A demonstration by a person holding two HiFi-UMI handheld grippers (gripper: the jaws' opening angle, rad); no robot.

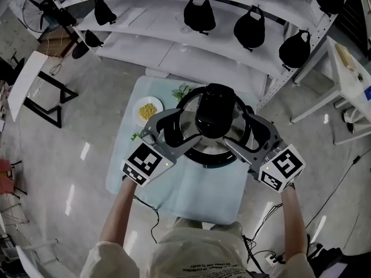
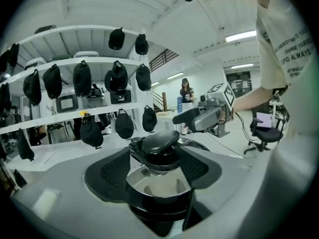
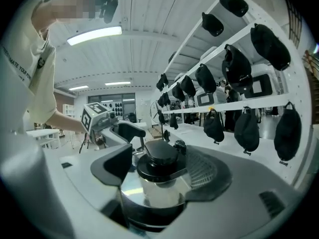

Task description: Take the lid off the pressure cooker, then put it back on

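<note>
The pressure cooker (image 1: 211, 155) stands on a light blue table top (image 1: 203, 196). Its steel lid sits on it, with a black handle (image 1: 215, 112) over the middle. My left gripper (image 1: 179, 129) reaches in from the left, its jaws spread wide around the lid. My right gripper (image 1: 243, 133) does the same from the right. In the left gripper view the lid handle (image 2: 157, 142) lies between the left gripper's (image 2: 158, 156) black pads, with gaps at both sides. In the right gripper view the handle (image 3: 160, 156) sits likewise between the right gripper's (image 3: 159, 166) pads. Neither gripper presses on the lid.
A white plate of yellow food (image 1: 148, 110) and green leaves (image 1: 182, 91) lie behind the cooker to the left. White shelves hung with black caps (image 1: 249, 28) run close behind the table. A white table (image 1: 348, 80) stands at the right, a black-framed stand (image 1: 46, 97) at the left.
</note>
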